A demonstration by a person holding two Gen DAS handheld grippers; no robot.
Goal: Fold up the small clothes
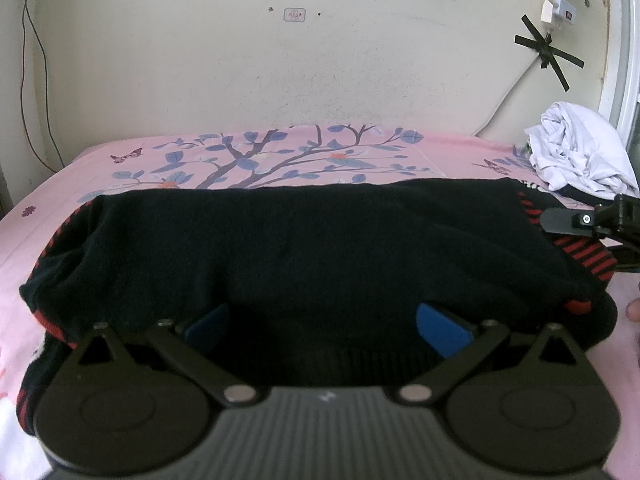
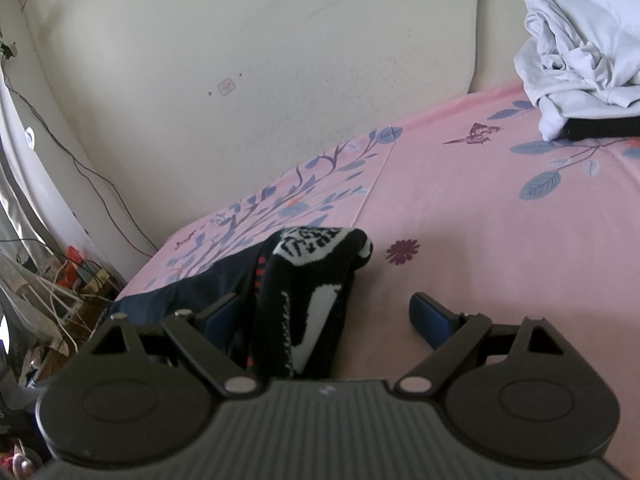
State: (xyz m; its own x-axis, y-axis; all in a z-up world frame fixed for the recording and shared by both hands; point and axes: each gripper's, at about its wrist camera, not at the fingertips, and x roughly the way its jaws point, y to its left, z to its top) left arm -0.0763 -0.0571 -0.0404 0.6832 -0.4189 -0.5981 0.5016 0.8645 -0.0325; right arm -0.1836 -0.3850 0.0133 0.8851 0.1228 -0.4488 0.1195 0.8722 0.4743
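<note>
A black knitted garment with red stripes [image 1: 288, 248] lies spread across the pink bedsheet [image 1: 100, 168]. My left gripper [image 1: 326, 324] is open, its blue pads either side of the garment's near hem, partly hidden by the cloth. My right gripper [image 2: 324, 316] is open; the garment's black-and-white patterned end [image 2: 312, 280] lies bunched between its fingers, nearer the left pad. The right gripper also shows in the left wrist view [image 1: 592, 224] at the garment's right edge.
A crumpled white garment [image 1: 580, 152] lies on a dark one at the far right of the bed, also in the right wrist view [image 2: 580, 48]. A cream wall [image 1: 280, 60] backs the bed. Cables and clutter [image 2: 68, 280] sit on the floor left.
</note>
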